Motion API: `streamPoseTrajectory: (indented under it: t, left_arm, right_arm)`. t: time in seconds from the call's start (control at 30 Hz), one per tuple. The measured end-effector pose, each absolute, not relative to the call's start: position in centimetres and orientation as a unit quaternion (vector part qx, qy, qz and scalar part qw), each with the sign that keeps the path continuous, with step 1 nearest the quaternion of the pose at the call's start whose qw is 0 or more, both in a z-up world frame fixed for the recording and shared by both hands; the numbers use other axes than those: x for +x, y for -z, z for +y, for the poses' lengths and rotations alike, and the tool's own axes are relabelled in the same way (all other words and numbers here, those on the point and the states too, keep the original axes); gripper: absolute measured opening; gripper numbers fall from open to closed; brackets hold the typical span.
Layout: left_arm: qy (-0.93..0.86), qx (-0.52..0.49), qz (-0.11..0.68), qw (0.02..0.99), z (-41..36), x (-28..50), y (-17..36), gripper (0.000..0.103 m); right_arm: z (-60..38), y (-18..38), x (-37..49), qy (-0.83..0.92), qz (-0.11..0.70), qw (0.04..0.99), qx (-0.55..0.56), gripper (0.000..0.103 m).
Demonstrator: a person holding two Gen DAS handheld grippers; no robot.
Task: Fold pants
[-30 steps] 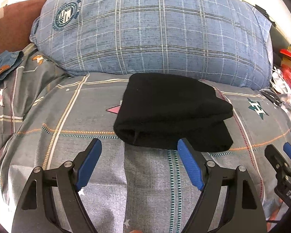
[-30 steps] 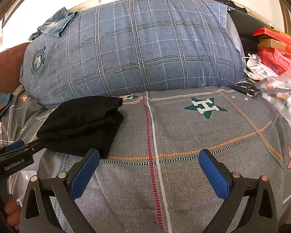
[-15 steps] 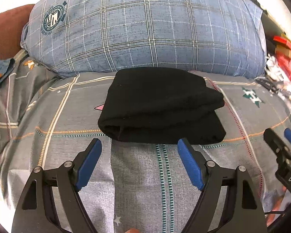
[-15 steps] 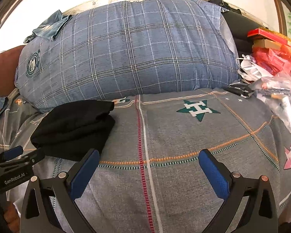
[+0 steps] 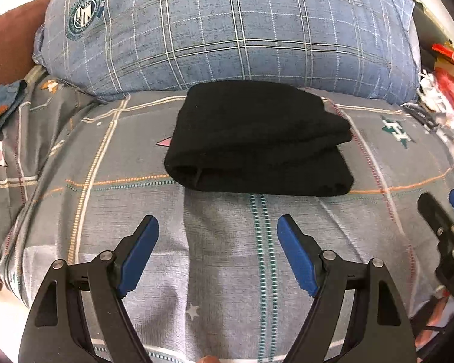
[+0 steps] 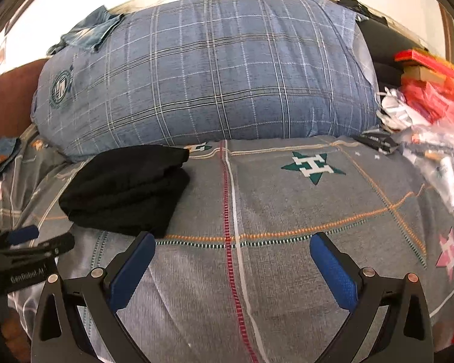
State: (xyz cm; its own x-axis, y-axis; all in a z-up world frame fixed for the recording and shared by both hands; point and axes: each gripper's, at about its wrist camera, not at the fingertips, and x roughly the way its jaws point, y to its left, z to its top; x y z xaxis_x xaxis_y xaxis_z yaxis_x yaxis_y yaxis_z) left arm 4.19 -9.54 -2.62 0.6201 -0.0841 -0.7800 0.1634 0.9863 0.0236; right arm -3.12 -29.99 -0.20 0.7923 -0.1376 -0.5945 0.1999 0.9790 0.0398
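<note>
Left gripper [image 5: 218,236]: jaws spread wide, nothing between the blue pads [image 5: 137,257], pointing steeply downward.
Right gripper [image 6: 233,254]: jaws spread wide, nothing between them, angled downward less steeply.
Relative placement: side by side; each gripper shows at the edge of the other's wrist view, the left gripper's black body printed with white lettering.

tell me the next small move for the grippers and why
Probably draw both back and leave it. The black pants already lie as a compact folded stack on the grey bedspread, and the left gripper and right gripper are open, holding nothing.
</note>
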Motion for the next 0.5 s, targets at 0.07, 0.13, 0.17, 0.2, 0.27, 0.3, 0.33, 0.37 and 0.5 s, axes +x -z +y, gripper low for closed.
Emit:
streamPoseTrajectory:
  t: [0.07,0.13,0.17,0.2,0.27,0.3,0.33,0.37,0.5]
  left_arm:
    - [0.073,0.042,0.432,0.898,-9.8,4.3,2.2,0.081]
    - [0.079,0.043,0.429,0.899,-10.4,4.4,1.5,0.081]
    - [0.082,0.044,0.426,0.9,-10.7,4.3,1.2,0.081]
    - [0.083,0.046,0.423,0.901,-10.9,4.3,1.0,0.081]
    - [0.088,0.053,0.417,0.903,-11.4,4.3,0.6,0.081]
    - [0.088,0.059,0.413,0.905,-11.6,4.2,0.4,0.081]
    - [0.085,0.063,0.41,0.906,-11.7,4.2,0.3,0.081]
    - [0.087,0.066,0.408,0.907,-11.8,4.1,0.2,0.081]
    - [0.102,0.058,0.401,0.909,-11.7,4.0,-0.2,0.081]
  right_arm:
    - [-30.0,-0.4,-3.2,0.089,0.308,0.946,0.047,0.103]
    - [-30.1,-0.8,-3.2,0.09,0.308,0.946,0.049,0.103]
    - [-30.2,-1.1,-3.2,0.091,0.307,0.946,0.051,0.103]
    - [-30.2,-1.1,-3.2,0.091,0.309,0.945,0.051,0.103]
    - [-30.3,-1.2,-3.2,0.094,0.315,0.943,0.045,0.103]
    - [-30.4,-1.2,-3.2,0.097,0.317,0.942,0.041,0.103]
    - [-30.4,-1.1,-3.4,0.1,0.319,0.942,0.04,0.103]
    - [-30.5,-1.1,-3.5,0.102,0.321,0.941,0.04,0.103]
    - [-30.9,-1.0,-3.6,0.108,0.33,0.937,0.045,0.103]
